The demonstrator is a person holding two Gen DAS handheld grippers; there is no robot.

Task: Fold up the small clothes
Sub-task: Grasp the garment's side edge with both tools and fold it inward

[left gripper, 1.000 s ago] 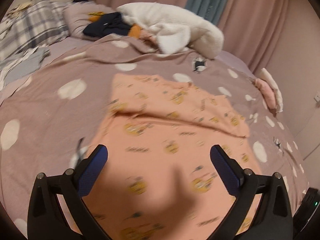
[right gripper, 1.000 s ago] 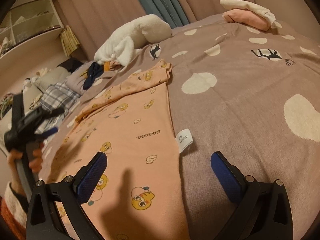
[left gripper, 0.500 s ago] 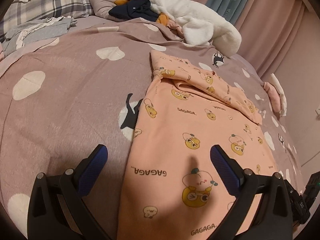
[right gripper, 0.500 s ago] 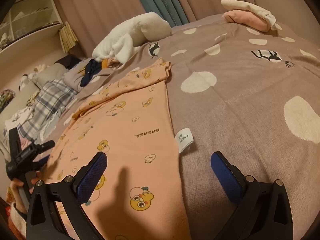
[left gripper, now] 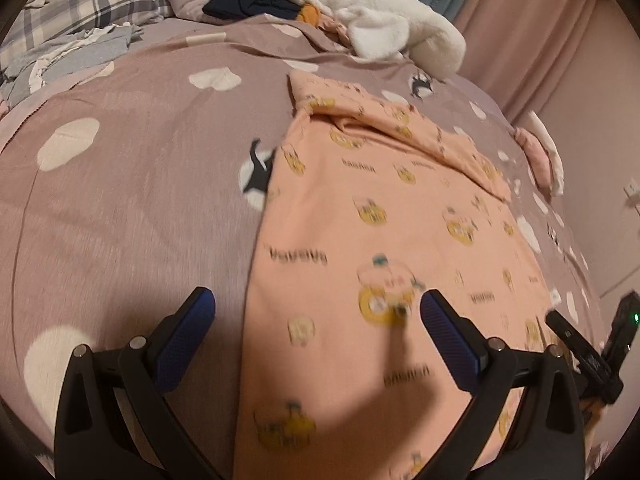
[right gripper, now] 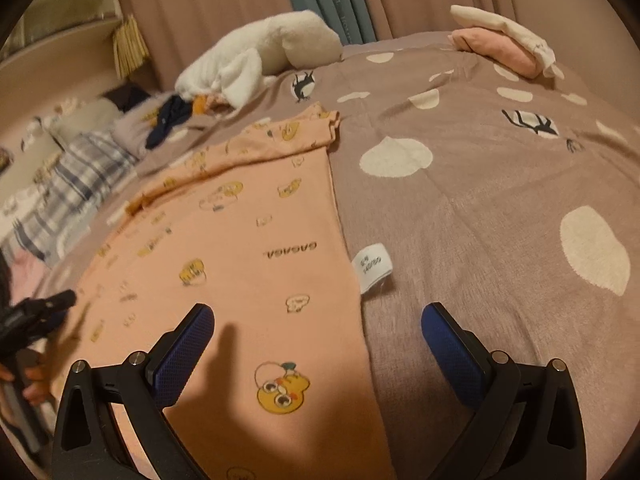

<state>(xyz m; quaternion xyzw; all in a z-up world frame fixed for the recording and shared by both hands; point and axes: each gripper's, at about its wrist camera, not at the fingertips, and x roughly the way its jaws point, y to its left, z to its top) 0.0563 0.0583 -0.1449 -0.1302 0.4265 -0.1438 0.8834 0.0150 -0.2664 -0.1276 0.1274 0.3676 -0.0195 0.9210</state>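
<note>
Fabric of the peach printed garment (left gripper: 400, 248) lies flat on the bed (left gripper: 120, 200), its left edge now between the spread left claw (left gripper: 316, 320), which has dropped closer, its right edge within the gaping right claw (right gripper: 316, 332), ready for gripping.

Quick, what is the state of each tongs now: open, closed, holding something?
Left tongs: open, holding nothing, over the left edge of the peach cartoon-print cotton garment.
Right tongs: open, holding nothing, over that garment's right edge.
</note>
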